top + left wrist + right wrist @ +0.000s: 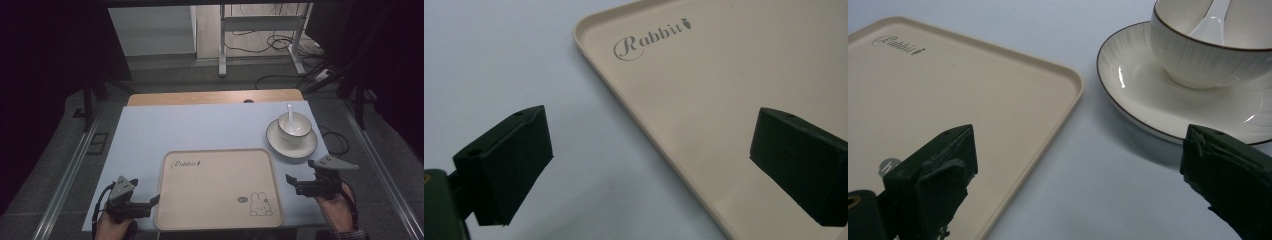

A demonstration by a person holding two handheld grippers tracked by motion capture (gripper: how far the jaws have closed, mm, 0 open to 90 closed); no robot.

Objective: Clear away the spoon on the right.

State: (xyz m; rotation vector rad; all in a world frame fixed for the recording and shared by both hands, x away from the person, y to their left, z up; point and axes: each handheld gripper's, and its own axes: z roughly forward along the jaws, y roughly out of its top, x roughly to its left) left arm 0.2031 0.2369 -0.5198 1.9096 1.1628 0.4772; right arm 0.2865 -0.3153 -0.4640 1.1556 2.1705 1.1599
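Both grippers are flanking the beige rabbit tray (pixel 218 189) in the high view, left gripper (pixel 156 199) and right gripper (pixel 288 177) holding nothing; left gripper view: jaws are standing spread, straddling the tray's edge; right gripper view: jaws are gaping between tray and saucer (pixel 1148 102) bearing a bowl (pixel 1208 52) and spoon (pixel 1211 22).

The pale table (pixel 200 127) is carrying a beige tray (pixel 217 187) (rabbit-printed) and, just beside it, a saucer (pixel 292 143).
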